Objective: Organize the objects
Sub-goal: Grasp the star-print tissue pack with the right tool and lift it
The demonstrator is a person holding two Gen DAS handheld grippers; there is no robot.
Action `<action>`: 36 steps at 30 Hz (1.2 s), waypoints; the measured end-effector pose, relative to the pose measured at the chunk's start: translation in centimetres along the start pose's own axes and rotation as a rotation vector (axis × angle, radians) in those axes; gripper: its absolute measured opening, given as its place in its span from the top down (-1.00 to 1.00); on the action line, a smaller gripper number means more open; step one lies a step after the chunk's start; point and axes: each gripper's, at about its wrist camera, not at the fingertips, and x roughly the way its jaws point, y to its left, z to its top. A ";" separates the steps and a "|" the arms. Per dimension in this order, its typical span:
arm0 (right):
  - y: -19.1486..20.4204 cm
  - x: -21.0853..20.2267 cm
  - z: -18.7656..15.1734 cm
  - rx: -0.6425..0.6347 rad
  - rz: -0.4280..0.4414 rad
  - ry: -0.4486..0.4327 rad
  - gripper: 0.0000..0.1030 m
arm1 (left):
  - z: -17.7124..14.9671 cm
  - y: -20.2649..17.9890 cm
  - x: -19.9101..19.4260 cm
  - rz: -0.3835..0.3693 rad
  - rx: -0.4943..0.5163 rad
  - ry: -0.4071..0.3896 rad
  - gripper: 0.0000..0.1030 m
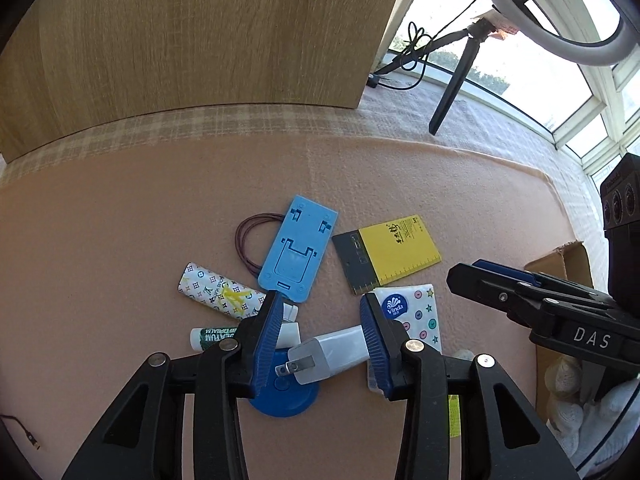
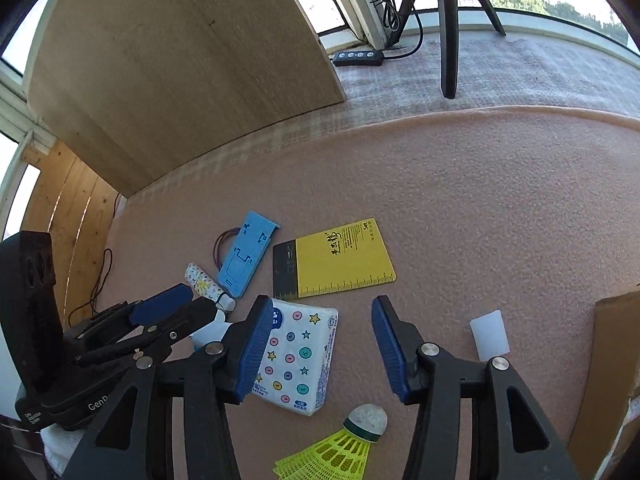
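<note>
While both grippers hang spread, left gripper (image 1: 320, 344) should straddle the white charger (image 1: 336, 354) squarely; right gripper (image 2: 320, 344) waits empty.

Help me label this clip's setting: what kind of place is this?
Probably a home sunroom or enclosed balcony: big windows run along a carpeted ledge, with a ring light on a tripod set up beside them.

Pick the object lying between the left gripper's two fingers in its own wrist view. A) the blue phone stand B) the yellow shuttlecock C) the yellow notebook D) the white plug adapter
D: the white plug adapter lies between the left gripper's blue fingers, prongs pointing left, over a blue disc.
</note>
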 end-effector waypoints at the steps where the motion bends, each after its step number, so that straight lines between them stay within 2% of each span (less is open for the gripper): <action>1: -0.1 0.5 0.3 0.011 0.000 0.007 0.15 | 0.0 -0.2 0.2 -0.002 0.005 0.004 0.21; 7: -0.3 3.4 1.0 0.027 -0.013 0.063 0.28 | -0.5 -1.2 1.5 -0.007 0.046 0.030 0.38; 15: 2.1 4.7 -1.3 -0.066 0.033 0.135 0.32 | -3.4 -0.7 1.5 -0.009 0.075 0.061 0.54; 16: 2.4 4.7 -1.8 -0.081 0.038 0.145 0.32 | -4.0 -0.5 1.3 -0.008 0.079 0.054 0.62; 25: 3.5 3.6 -7.5 -0.122 0.087 0.198 0.32 | -7.9 0.5 -0.9 -0.010 0.057 0.037 0.62; 31: 4.0 1.4 -11.0 -0.206 0.054 0.193 0.32 | -9.0 1.0 -3.8 -0.020 0.017 -0.018 0.62; 36: 2.3 -0.8 -12.9 -0.185 0.026 0.176 0.33 | -11.0 -0.7 -6.1 -0.061 0.057 -0.028 0.62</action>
